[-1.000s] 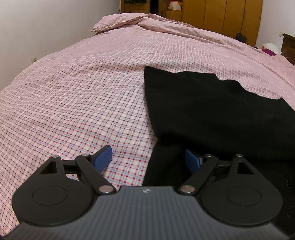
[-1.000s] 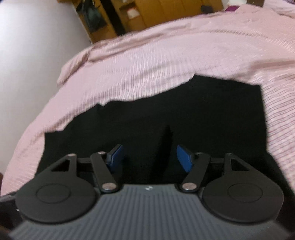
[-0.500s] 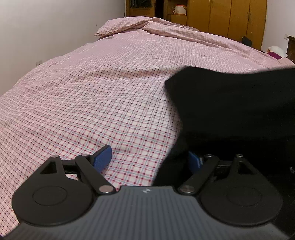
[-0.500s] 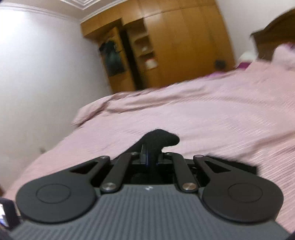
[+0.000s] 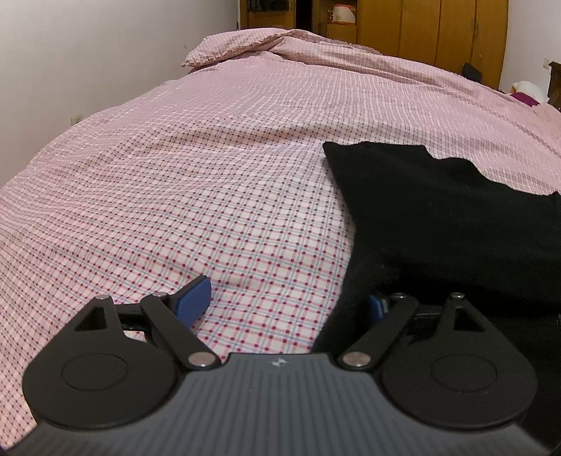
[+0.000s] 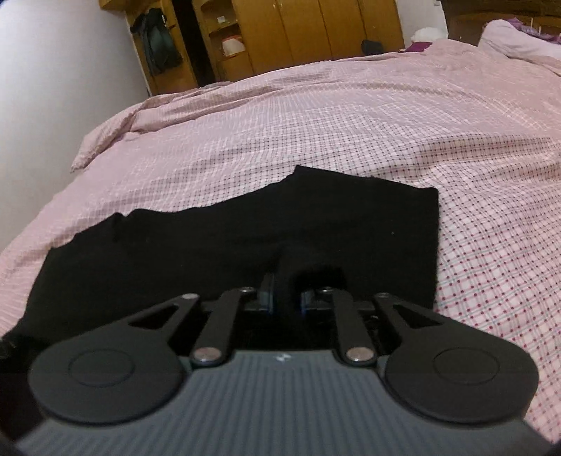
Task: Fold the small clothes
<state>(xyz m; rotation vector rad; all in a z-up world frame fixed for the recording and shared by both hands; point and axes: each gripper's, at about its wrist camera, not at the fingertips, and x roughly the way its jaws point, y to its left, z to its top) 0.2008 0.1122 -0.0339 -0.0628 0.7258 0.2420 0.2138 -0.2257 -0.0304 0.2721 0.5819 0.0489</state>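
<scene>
Right gripper (image 6: 286, 298): blue pads close together w/ a bunched fold of the black garment (image 6: 245, 242) between them. The jaws have just been opening a little, and whether the pads press the cloth can't be told from this angle. The fold humps up just ahead of the fingertips; beyond it the rest of the garment lies flat on the checked bedcover (image 6: 350, 122), spreading mostly to the left of the claw, w/ a straight edge off to the right. Small pale mark on the gripper body near the pivots, too tiny to read.

Left gripper (image 5: 289, 300): spread wide, nothing pinched. Its left pad (image 5: 193, 300) sits over bare bedcover (image 5: 210, 175); its right pad (image 5: 377, 305) is partly hidden at the garment's (image 5: 455, 228) near edge. Cloth runs ahead and to the right of this claw, top edge stepped. Same tiny mark on the housing, not legible.

Further out: a pillow (image 5: 228, 51) in matching check at the far end, then a wooden wardrobe (image 6: 315, 31) along the back wall w/ an open shelf section. No readable brand or writing anywhere.
</scene>
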